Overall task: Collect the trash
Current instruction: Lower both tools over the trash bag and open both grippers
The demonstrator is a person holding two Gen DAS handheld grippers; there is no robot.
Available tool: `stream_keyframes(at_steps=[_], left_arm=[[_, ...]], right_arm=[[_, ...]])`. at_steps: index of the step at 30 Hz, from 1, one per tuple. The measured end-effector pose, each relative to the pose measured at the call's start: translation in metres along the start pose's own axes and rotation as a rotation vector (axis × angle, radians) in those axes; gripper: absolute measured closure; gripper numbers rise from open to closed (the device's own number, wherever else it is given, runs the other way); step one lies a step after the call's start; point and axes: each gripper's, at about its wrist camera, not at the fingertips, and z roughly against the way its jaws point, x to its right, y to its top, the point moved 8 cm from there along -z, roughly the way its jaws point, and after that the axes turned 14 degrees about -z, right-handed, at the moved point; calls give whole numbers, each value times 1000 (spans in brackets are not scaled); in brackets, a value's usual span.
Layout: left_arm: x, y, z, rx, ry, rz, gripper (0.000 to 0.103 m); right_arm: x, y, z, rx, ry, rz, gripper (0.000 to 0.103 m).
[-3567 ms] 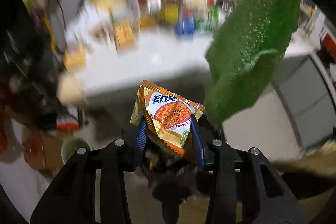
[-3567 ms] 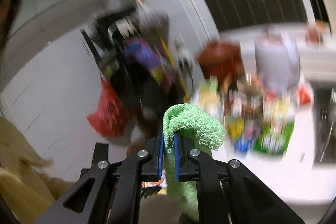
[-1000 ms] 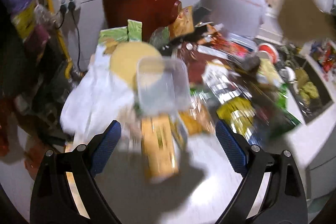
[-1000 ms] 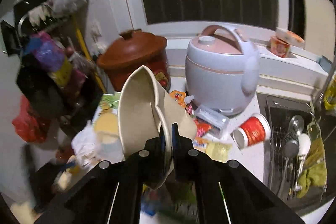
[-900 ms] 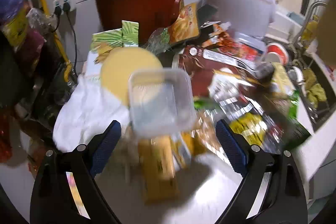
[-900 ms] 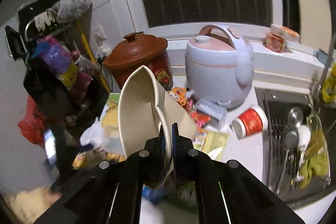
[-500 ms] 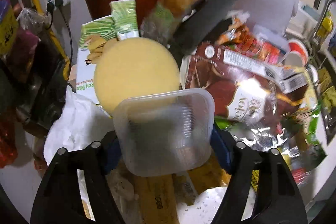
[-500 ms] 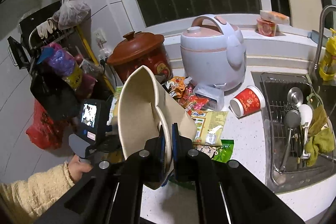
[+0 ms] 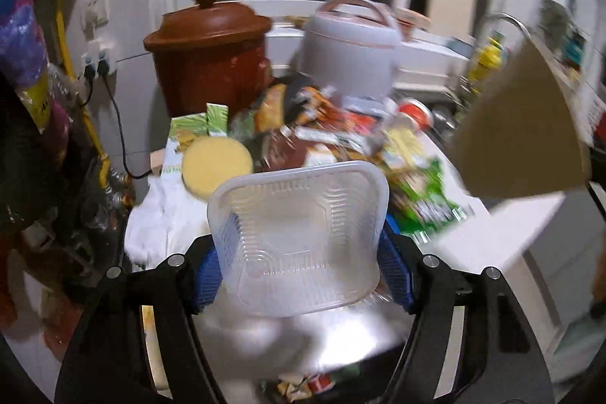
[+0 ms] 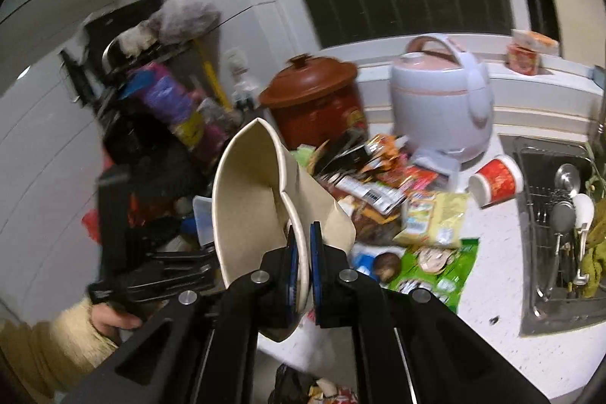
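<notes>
My left gripper point(image 9: 301, 264) is shut on a clear square plastic container point(image 9: 299, 237) and holds it lifted in front of the counter's edge. My right gripper point(image 10: 302, 264) is shut on a crushed beige paper bowl point(image 10: 257, 218), which also shows at the right in the left wrist view point(image 9: 522, 139). The left gripper and container show blurred at the left in the right wrist view point(image 10: 200, 226). Snack wrappers point(image 10: 382, 188) and a green packet point(image 10: 435, 267) litter the white counter point(image 10: 500, 290). A trash opening with wrappers point(image 9: 303, 385) lies below the grippers.
A brown clay pot point(image 9: 208, 52) and a rice cooker point(image 9: 352, 48) stand at the back. A round yellow lid point(image 9: 216, 165) and a red paper cup point(image 10: 496, 180) lie on the counter. A sink point(image 10: 560, 233) with utensils is at the right. A cluttered rack point(image 10: 151, 124) stands left.
My left gripper closed on the clear container and lifted it back away from the pile. My right gripper still holds the paper bowl and has shifted slightly.
</notes>
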Motion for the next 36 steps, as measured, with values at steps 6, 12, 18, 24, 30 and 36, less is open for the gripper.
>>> stream_keyframes(at_steps=[6,12,18,24,30,36], left_arm=[[46,-88,24,-177,-132,-59,35],[81,-212,-24,-435,-214,19,35],[97,-325,-116,-669,-178,122,35],[119,-387,-176,-758,-160,97,32],[125,-437,-220,-882,-108,81,25],[125,-455,-226,-935,-104,94,25]], right_arm=[[-15,-87,-6,-223,10,52,97],[19,-203,-44,-474,-60,-7,97],[98,-316,-105,-631,-210,-145,97],[168,-389,-162,-711,-336,-214,97],[208,-422,-202,-717,-488,-176,30],[213,-424,-201,-728,-487,-192,32]])
